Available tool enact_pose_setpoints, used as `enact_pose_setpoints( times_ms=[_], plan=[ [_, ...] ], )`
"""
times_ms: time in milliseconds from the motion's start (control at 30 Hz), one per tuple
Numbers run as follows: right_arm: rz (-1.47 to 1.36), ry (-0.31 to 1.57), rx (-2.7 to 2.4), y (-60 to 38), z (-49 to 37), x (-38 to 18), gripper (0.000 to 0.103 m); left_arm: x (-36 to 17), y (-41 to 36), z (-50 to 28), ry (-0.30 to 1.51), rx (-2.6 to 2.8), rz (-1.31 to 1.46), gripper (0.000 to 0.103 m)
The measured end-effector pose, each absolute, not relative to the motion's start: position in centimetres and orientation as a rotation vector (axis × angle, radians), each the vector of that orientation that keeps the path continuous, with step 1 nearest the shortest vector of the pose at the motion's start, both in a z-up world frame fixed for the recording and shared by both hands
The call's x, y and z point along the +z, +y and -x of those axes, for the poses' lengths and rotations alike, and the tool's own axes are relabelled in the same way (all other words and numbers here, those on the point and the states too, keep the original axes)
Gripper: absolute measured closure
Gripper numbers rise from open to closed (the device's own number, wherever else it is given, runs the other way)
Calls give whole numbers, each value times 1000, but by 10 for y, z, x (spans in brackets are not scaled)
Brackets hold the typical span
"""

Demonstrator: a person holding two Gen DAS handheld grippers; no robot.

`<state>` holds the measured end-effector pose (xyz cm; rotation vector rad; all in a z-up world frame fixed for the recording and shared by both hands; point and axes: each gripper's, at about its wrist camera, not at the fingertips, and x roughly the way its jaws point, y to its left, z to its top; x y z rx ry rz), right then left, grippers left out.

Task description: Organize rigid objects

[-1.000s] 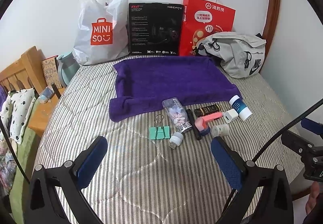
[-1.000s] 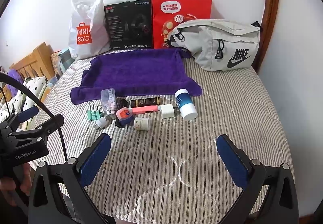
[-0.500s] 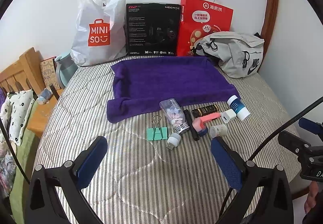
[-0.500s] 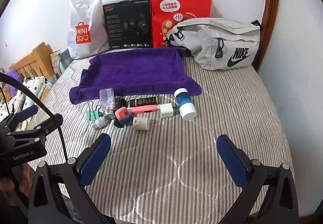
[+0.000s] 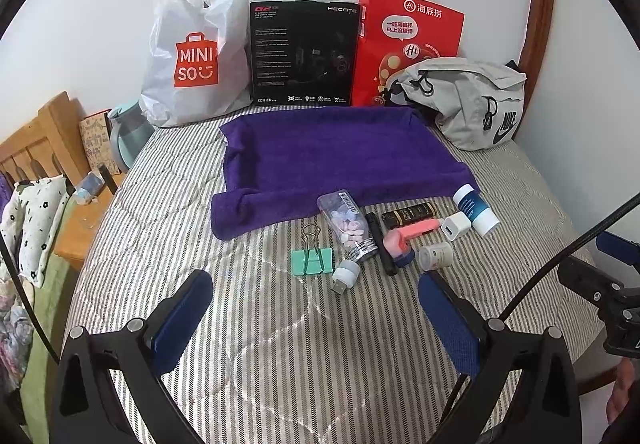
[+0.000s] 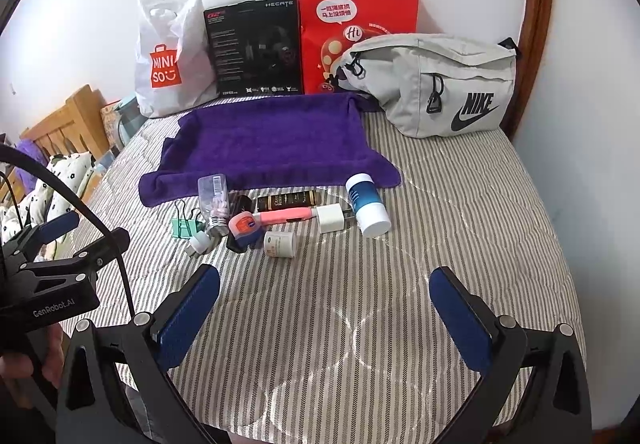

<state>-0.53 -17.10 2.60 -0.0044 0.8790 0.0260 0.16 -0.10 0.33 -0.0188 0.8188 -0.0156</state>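
Left wrist view: left gripper [image 5: 314, 318] and right gripper [image 6: 324, 310] gape wide and empty, having crept a little closer to the cluster since a second ago (approach only, nothing sorted). Green binder clip [image 5: 312, 260] lies nearest, pill bottle [image 5: 349, 224] beside it touching the purple towel [image 5: 328, 155]; grey waist bag [image 6: 436, 83] sits beyond, clear of the path.

Fuzzy purple cloth towel [image 5: 320, 155], glossy red paper bag [image 5: 408, 39], clear plastic bottle [image 5: 348, 224]
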Motion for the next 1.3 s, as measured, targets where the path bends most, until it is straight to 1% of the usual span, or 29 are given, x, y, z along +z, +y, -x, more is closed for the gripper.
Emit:
enact_pose_setpoints(
  times_ms=[933, 1133, 1300],
  plan=[
    [1, 911, 17, -177, -6, 16, 0, 1, -4, -10, 835, -8, 0, 0],
    [5, 940, 16, -181, -20, 3, 0, -17, 6, -28, 875, -8, 18, 0],
    [22, 975, 13, -183, -32, -13, 0, -46, 17, -48, 940, 15, 66, 0]
  ],
)
